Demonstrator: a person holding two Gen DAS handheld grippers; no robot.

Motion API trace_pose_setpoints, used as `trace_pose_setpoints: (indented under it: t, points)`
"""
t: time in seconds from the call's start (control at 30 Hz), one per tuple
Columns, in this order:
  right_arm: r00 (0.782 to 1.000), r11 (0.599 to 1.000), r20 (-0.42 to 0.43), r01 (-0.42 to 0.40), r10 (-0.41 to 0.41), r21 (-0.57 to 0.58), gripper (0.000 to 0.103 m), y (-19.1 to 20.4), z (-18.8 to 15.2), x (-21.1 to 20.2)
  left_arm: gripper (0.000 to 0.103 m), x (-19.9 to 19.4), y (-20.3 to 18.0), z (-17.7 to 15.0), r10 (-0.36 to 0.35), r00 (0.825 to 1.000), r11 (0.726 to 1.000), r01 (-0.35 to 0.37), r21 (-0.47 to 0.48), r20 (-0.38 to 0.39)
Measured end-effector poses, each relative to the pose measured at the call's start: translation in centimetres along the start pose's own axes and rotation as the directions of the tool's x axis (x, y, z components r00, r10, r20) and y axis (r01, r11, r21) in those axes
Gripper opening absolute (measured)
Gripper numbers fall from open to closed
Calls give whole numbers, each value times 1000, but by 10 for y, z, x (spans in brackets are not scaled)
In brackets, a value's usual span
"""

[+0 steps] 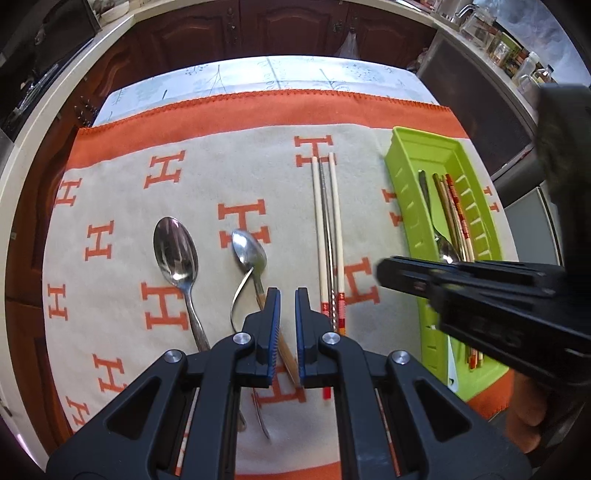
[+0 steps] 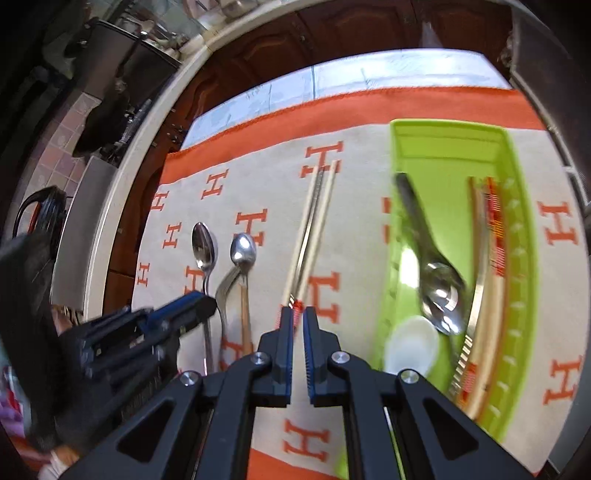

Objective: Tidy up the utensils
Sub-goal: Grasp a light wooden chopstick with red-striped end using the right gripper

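A green tray (image 1: 400, 177) (image 2: 521, 206) at the right holds a spoon (image 2: 439, 291), a white spoon (image 2: 412, 345) and chopsticks (image 2: 487, 258). On the H-patterned cloth lie a large spoon (image 1: 175, 249) (image 2: 203, 245), a smaller spoon (image 1: 249, 251) (image 2: 243, 254), a wooden-handled utensil (image 2: 244, 317) and a set of chopsticks (image 1: 328, 236) (image 2: 314, 229). My left gripper (image 1: 287, 295) hovers between the smaller spoon and the chopsticks, jaws slightly apart and empty. My right gripper (image 2: 298, 314) is slightly apart and empty above the near ends of the chopsticks.
The cloth covers a table with a floral cover (image 1: 258, 77) at the far edge. Dark wooden cabinets (image 1: 280, 26) stand behind. A counter with jars (image 1: 517, 55) is at the far right.
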State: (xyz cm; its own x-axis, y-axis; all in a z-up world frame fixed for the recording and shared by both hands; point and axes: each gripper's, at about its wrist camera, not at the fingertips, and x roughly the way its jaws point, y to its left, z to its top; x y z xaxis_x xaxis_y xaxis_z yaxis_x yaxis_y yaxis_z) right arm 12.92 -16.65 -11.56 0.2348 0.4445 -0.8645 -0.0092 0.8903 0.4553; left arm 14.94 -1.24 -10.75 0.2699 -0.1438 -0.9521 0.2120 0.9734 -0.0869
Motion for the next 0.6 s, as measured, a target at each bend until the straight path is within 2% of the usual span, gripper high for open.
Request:
trace_pose_setpoints:
  t: [0.13, 0.3, 0.47, 0.6]
  points:
    - [997, 999, -68, 35, -33, 24, 6, 6, 24, 33, 4, 16, 9, 3, -18, 999, 1000, 17, -20, -40]
    - [987, 995, -142, 88, -79, 54, 6, 3, 35, 69, 4, 26, 25, 0, -38, 998, 998, 35, -49, -51]
    - [983, 992, -159, 106, -95, 65, 7, 3, 39, 80, 4, 33, 38, -1, -56, 997, 996, 51, -79, -59]
    - [976, 987, -157, 156, -148, 38, 6, 9, 39, 83, 4, 32, 39, -1, -73, 996, 995, 68, -77, -53]
